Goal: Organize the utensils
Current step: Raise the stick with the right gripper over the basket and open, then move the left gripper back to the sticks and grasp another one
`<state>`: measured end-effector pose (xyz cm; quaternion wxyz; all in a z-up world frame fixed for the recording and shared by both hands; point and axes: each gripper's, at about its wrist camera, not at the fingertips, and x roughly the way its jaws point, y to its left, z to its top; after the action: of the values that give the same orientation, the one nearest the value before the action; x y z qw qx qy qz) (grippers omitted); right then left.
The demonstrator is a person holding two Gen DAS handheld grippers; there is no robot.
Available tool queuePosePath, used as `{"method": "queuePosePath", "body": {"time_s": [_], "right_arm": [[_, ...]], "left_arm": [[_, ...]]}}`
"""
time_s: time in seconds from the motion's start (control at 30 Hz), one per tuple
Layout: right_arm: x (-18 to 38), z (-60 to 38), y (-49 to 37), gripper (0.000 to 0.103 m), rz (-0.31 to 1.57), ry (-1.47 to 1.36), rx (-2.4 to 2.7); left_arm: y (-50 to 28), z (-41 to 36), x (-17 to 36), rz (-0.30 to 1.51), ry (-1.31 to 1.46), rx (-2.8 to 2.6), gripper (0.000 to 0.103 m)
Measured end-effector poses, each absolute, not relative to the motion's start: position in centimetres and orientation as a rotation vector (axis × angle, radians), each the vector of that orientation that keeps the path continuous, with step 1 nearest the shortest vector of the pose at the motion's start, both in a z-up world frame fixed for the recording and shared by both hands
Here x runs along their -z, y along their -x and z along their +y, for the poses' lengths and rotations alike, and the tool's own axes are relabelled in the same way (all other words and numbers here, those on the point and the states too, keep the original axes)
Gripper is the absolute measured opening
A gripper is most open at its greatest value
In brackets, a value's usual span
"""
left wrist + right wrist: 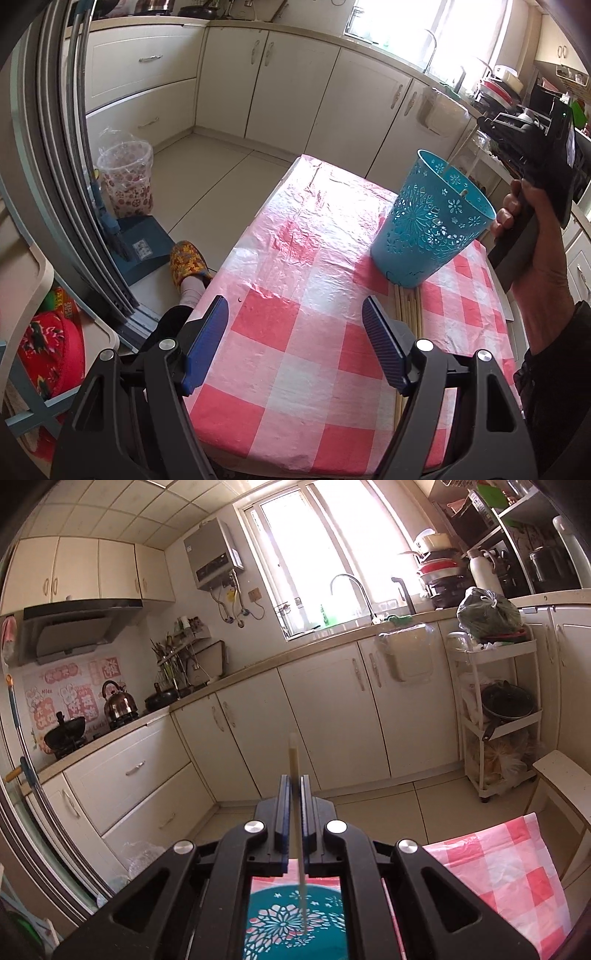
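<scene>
A blue perforated holder point(432, 221) stands at the right side of the table, on a pink checked cloth point(295, 350). Several pale chopsticks point(406, 306) lie flat on the cloth in front of it, partly under its base. My left gripper point(295, 301) hovers open over the cloth with nothing between its blue pads. My right gripper point(294, 779), held in a hand point(535, 258), is above the holder point(295, 923) and shut on one chopstick point(293, 753). That chopstick point(461, 147) hangs down, with its lower end inside the holder's mouth.
On the floor left of the table are a flowered bin point(125, 181), a blue dustpan point(144, 247) and a person's slippered foot point(188, 262). Cream cabinets run along the far walls. A white trolley point(498, 720) stands beyond the table's right end.
</scene>
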<state>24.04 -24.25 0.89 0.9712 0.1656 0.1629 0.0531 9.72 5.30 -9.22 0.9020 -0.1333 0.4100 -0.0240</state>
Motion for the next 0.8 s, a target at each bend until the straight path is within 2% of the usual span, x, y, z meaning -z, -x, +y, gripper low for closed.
{"method": "queuePosePath", "body": {"time_s": [0.13, 0.2, 0.33, 0.57, 0.63, 0.73, 0.8], "right_arm": [[-0.2, -24.1, -24.0, 0.007, 0.368, -0.317, -0.132], [0.0, -24.1, -23.6, 0.016, 0.382, -0.304, -0.148], [-0.3, -24.8, -21.6, 0.02, 0.377, -0.302, -0.159], [-1.2, -28.1, -13.7, 0.036, 0.317, -0.344, -0.068], [-0.2, -28.5, -11.9, 0.036, 0.346, -0.364, -0.053], [3.6, -27.4, -10.9, 0.033, 0.514, -0.353, -0.066], [7.4, -25.9, -11.6, 0.019, 0.669, -0.345, -0.096]], "left_arm": [[-9.7, 5.3, 9.4, 0.853, 0.281, 0.048, 0.071], [-9.7, 5.3, 9.2, 0.852, 0.282, 0.047, 0.071], [-9.3, 5.0, 8.5, 0.833, 0.267, 0.044, 0.071], [-8.4, 4.4, 7.5, 0.81, 0.25, 0.048, 0.074], [-8.1, 4.3, 7.5, 0.811, 0.247, 0.052, 0.075], [-7.9, 3.9, 7.6, 0.821, 0.241, 0.061, 0.075], [-7.7, 3.6, 7.6, 0.83, 0.233, 0.066, 0.075]]}}
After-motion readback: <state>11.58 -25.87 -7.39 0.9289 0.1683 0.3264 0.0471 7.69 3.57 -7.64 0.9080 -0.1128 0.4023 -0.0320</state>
